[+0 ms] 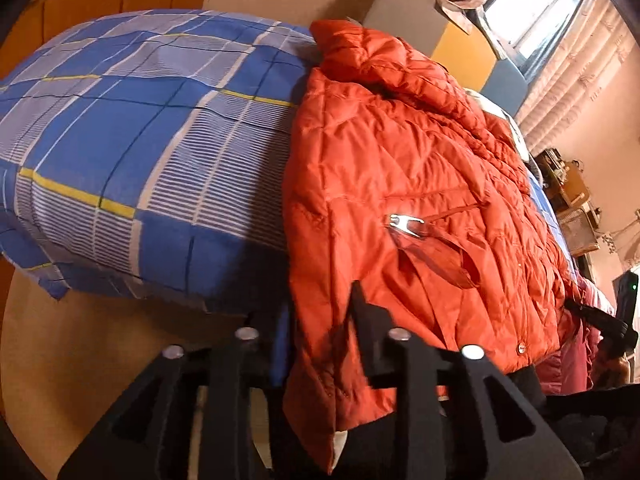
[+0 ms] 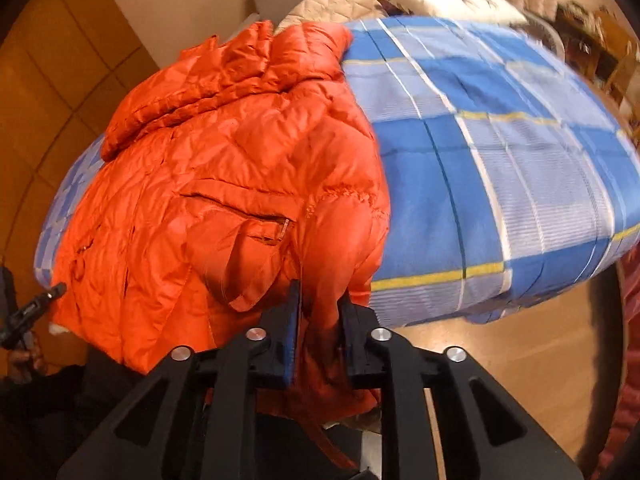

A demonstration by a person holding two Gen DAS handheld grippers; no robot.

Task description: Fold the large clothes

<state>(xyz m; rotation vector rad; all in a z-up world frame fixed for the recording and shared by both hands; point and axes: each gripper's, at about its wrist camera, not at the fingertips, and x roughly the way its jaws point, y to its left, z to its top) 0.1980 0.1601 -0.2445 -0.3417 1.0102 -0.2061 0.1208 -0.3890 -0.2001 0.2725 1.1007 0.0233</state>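
A: Where did the orange quilted jacket point(image 1: 400, 184) lie?

B: Spread across the bed, on the blue checked bedsheet point(image 1: 132, 152), collar toward the headboard point(image 1: 404, 12), hem hanging over the near edge. Silver zip pull point(image 1: 404, 224) and pocket strap point(image 1: 444, 256) faced up.

A: Left gripper point(image 1: 320, 332)?

B: At the hem's left corner. One finger point(image 1: 370, 332) lay on top of the fabric; the other was hidden behind the hem. Cloth sat between the jaws, but I could not tell whether the pads pressed on it.

A: Right gripper point(image 2: 318, 332)?

B: Jaws partly closed with a bunched fold of hem between them. The blue pads point(image 2: 291, 328) met the cloth on both sides, so it gripped the jacket.

A: Anything else noted?

B: Pillows point(image 2: 436, 0) beyond the collar; curtained window point(image 1: 532, 4) upper right in the left view.
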